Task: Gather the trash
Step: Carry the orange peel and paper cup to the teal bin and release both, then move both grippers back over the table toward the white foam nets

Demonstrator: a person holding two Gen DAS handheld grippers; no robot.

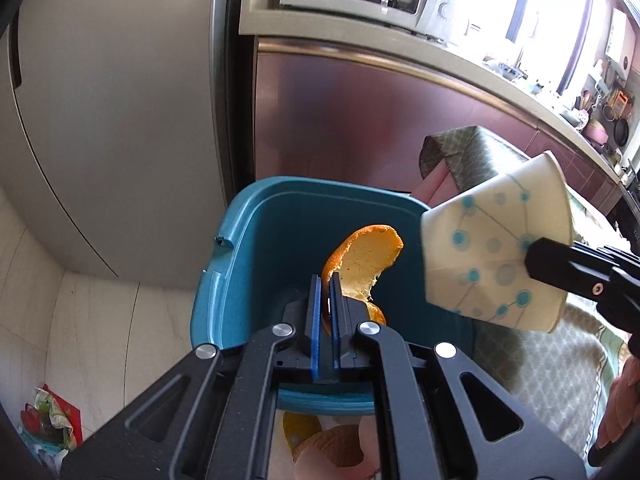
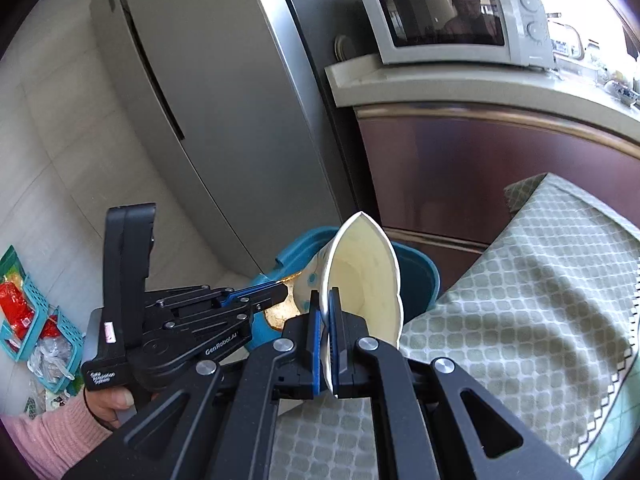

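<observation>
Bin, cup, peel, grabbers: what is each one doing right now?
Bin: upright, open at the top.
Orange peel: pinched in the left gripper, held over the bin.
Paper cup: squashed, tipped on its side, its wall pinched in the right gripper.
Left gripper: shut on the peel.
Right gripper: shut on the cup.
Microwave: door shut.
Fridge: doors shut.

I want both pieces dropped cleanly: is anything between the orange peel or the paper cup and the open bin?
Nothing visible blocks them. The orange peel, pinched by the left gripper, hangs over the teal bin. The paper cup, in the right gripper, is at the bin's right rim.
</observation>
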